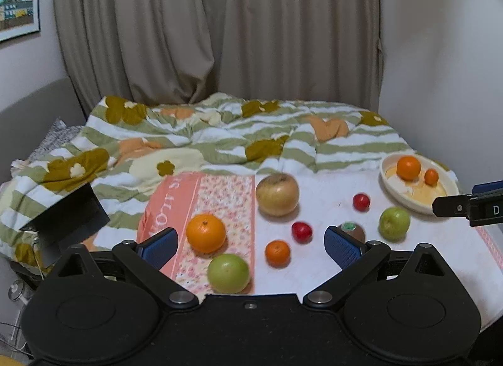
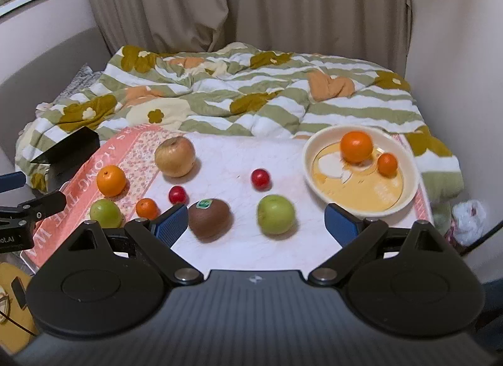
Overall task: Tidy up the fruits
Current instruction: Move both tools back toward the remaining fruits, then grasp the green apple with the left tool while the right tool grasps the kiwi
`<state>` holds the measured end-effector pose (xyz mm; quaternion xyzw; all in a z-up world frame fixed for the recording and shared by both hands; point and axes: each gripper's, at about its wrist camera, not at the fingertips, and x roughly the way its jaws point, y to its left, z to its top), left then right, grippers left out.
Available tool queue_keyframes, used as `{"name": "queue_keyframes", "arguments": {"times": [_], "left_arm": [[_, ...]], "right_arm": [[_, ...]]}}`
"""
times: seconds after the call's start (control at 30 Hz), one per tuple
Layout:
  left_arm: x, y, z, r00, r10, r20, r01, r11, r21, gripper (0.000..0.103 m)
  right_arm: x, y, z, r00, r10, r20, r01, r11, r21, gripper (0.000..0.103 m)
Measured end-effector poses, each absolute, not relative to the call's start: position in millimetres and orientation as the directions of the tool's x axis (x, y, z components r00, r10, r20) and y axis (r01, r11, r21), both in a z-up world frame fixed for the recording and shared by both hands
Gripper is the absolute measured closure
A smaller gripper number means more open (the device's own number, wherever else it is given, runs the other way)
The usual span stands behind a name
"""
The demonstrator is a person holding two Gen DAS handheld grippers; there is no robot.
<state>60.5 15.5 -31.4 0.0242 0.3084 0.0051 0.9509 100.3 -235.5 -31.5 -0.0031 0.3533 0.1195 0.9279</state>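
Fruits lie on a white and pink cloth. A cream bowl at the right holds a large orange and a small orange. Loose on the cloth are a yellow-brown apple, an orange, a small orange, two green apples, two red fruits and a kiwi. My left gripper is open above an orange, a green apple and a small orange. My right gripper is open, empty, around the kiwi and green apple.
A striped floral duvet covers the bed behind the cloth. A black box sits at the left edge. Curtains and walls close the back and right. A white bag lies at the right beside the bed.
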Motion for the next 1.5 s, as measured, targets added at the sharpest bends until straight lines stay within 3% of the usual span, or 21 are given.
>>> {"name": "queue_keyframes", "arguments": {"times": [0.47,0.7,0.77,0.87,0.97,1.5], "left_arm": [[103,68,-103,0.739,-0.098,-0.667,0.149,0.989,0.021,0.005],[123,70,-129,0.687,-0.134,-0.714,0.186,0.983,-0.006,0.022],[127,70,-133,0.678,-0.137,-0.722,0.185,0.983,-0.013,0.023],[131,71,-137,0.665,-0.146,-0.732,0.188,0.982,-0.025,0.036],[135,71,-140,0.649,-0.157,-0.744,0.192,0.981,-0.039,0.043],[134,74,-138,0.645,-0.152,-0.749,0.166,0.984,-0.057,0.044]], "right_arm": [[121,-165,-107,0.718,0.123,-0.686,-0.086,0.992,0.087,0.0],[141,-150,-130,0.704,0.107,-0.702,-0.073,0.994,0.079,0.0],[148,-147,-135,0.697,0.108,-0.709,-0.079,0.994,0.074,0.0],[156,-143,-141,0.684,0.107,-0.721,-0.089,0.994,0.064,0.0],[163,-140,-147,0.673,0.109,-0.732,-0.093,0.994,0.062,0.0],[190,-130,-160,0.657,0.123,-0.744,-0.155,0.988,0.027,0.0]]}}
